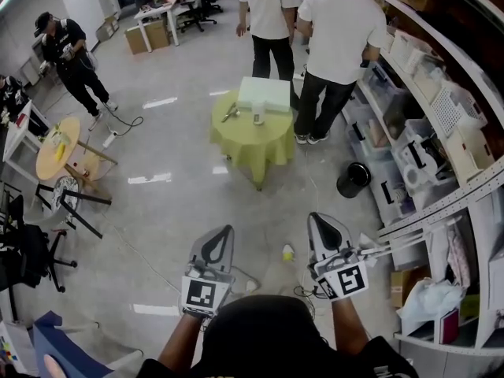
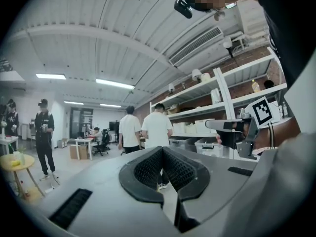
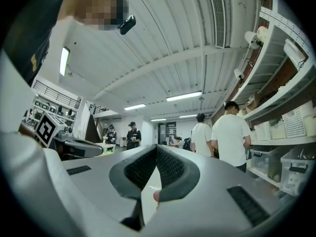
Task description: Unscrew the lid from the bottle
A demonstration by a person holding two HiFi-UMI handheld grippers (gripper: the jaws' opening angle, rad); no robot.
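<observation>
A small white bottle (image 1: 258, 118) stands on a round table with a green cloth (image 1: 252, 144), far ahead of me in the head view. Both grippers are held close to my body, well short of that table. My left gripper (image 1: 221, 231) points forward, its jaws shut with nothing between them (image 2: 162, 149). My right gripper (image 1: 319, 217) is level with it, also shut and empty (image 3: 156, 147). Neither gripper view shows the bottle; the jaws cover the low middle of both.
A white box (image 1: 264, 94) and a tool (image 1: 229, 114) share the green table. Two people in white shirts (image 1: 340, 30) stand behind it. Shelving (image 1: 441, 148) runs along the right, with a black bin (image 1: 353, 179) below. A wooden table (image 1: 59, 148) stands left.
</observation>
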